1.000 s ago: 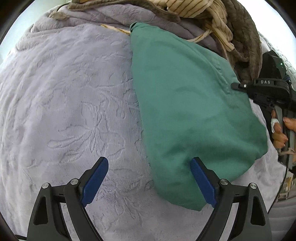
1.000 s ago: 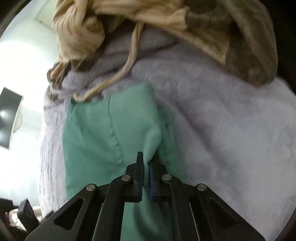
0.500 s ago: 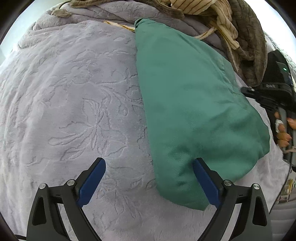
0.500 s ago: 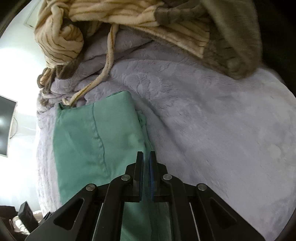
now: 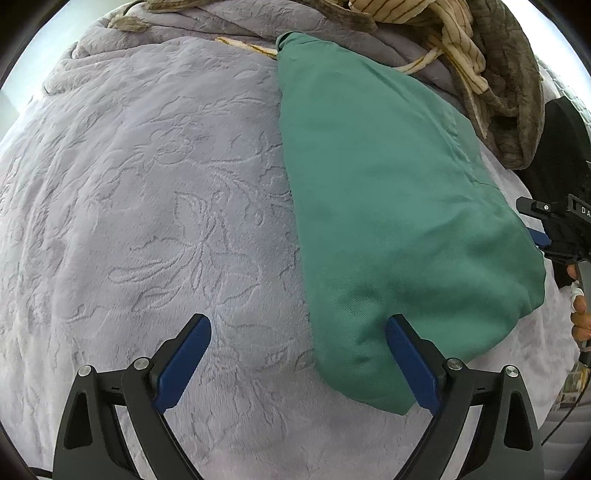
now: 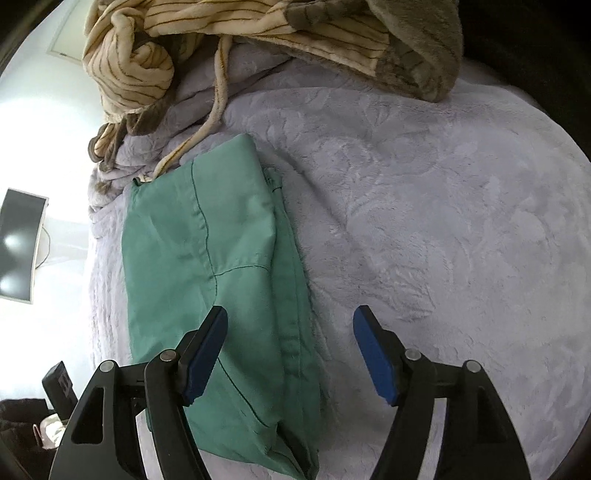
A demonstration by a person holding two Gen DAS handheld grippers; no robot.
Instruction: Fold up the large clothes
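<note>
A green garment (image 5: 388,203) lies folded in a long strip on the lavender embossed blanket (image 5: 147,221). My left gripper (image 5: 297,328) hangs open above the garment's near corner, its right finger over the cloth and its left finger over bare blanket. In the right wrist view the garment (image 6: 207,258) lies flat with its seams showing. My right gripper (image 6: 291,314) is opening its jaws above the garment's right edge, and the pads press on nothing. The left wrist view shows that right gripper (image 5: 546,221) at the garment's far side.
A striped beige and brown blanket (image 6: 258,29) is heaped at the far end of the bed, with a cord trailing to the garment's top corner. A dark monitor (image 6: 18,243) hangs on the left wall. A person's fingers (image 5: 580,314) show at the right edge.
The right gripper let go of the pinched green fold and spread its jaws. The garment dropped flat onto the blanket. The right gripper drew back, and the left one barely moved.
</note>
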